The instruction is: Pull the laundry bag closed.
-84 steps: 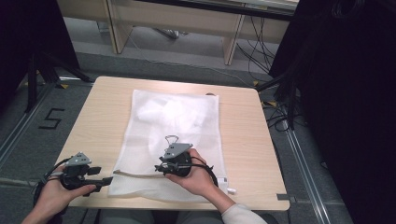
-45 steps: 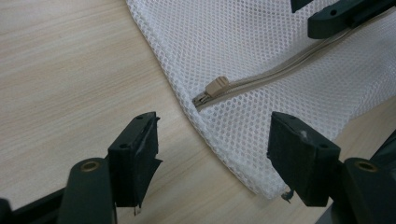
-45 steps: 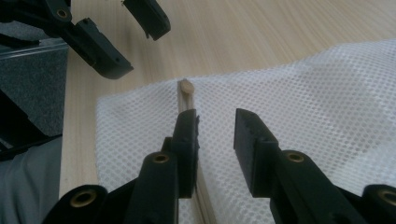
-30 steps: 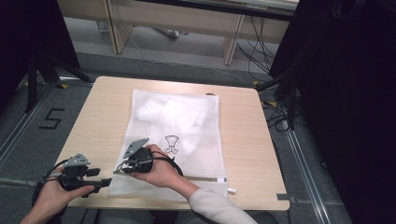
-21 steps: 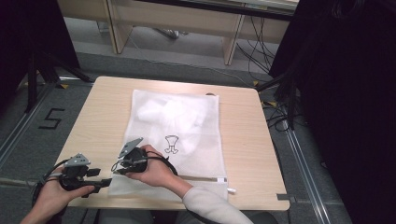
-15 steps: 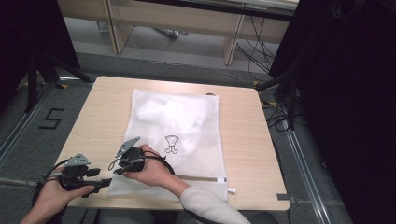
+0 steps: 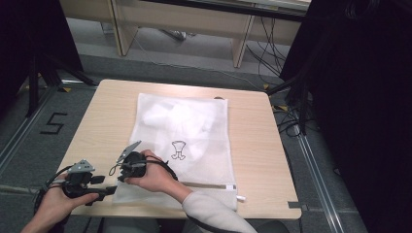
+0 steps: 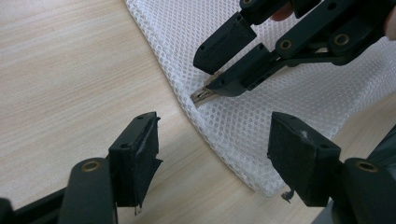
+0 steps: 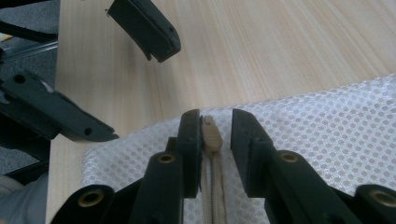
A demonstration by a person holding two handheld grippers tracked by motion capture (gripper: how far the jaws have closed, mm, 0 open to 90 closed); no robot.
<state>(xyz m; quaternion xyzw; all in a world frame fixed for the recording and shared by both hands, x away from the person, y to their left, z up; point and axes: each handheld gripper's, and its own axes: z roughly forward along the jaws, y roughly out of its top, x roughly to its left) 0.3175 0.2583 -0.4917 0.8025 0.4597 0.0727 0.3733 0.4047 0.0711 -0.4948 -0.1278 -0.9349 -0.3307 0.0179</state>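
Right gripper (image 7: 127, 164) has come across the near edge of the mesh laundry bag (image 7: 194, 131) from its middle to the near left corner, and its jaws have just been closing with the zipper pull (image 9: 211, 133) between them; in the right gripper view a thin gap shows on either side of the pull, so the pads do not yet press on it. Reads as the zipper run being at its end stop, with the bag's mouth either fully drawn or about to be gripped for a pull back. Left gripper (image 7: 99, 192) sits just off that same corner, jaws wide open over bare surface (image 7: 97, 126), holding nothing; the corner of the mesh lies between its jaws in the left gripper view. The bag lies flat in the middle of the surface, zipper edge (image 7: 209, 185) nearest the person, a small black printed mark (image 7: 179, 149) on top and a pale crumpled garment (image 7: 170, 114) inside towards the far end. The two grippers crowd one corner; little room to swing. Beyond the surface: grey floor, a taped figure five (image 7: 53, 124), cables (image 7: 286, 116) at the right.
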